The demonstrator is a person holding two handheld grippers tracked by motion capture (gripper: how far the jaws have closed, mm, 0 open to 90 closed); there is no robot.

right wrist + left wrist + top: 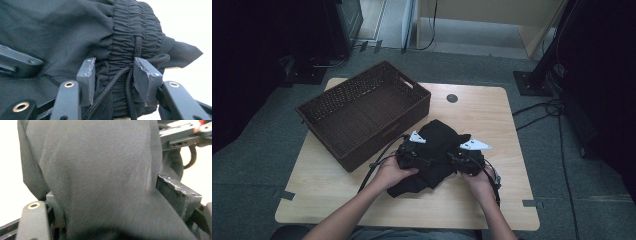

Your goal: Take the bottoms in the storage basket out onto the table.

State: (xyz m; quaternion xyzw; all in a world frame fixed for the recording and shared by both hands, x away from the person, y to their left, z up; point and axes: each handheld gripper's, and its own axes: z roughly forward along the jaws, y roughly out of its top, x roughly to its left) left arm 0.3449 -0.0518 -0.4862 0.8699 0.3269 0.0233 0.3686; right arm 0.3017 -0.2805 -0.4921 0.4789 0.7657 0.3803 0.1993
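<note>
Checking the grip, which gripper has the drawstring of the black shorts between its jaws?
The right gripper: the drawstring and gathered waistband sit between its jaws.

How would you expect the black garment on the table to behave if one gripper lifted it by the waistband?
The black garment would likely sag and unfold, since it lies crumpled in soft folds. It looks light for its size, being thin fabric. The gathered waistband between the jaws of the right gripper probably gives a firm hold, though the drawstring may dangle and snag.
</note>
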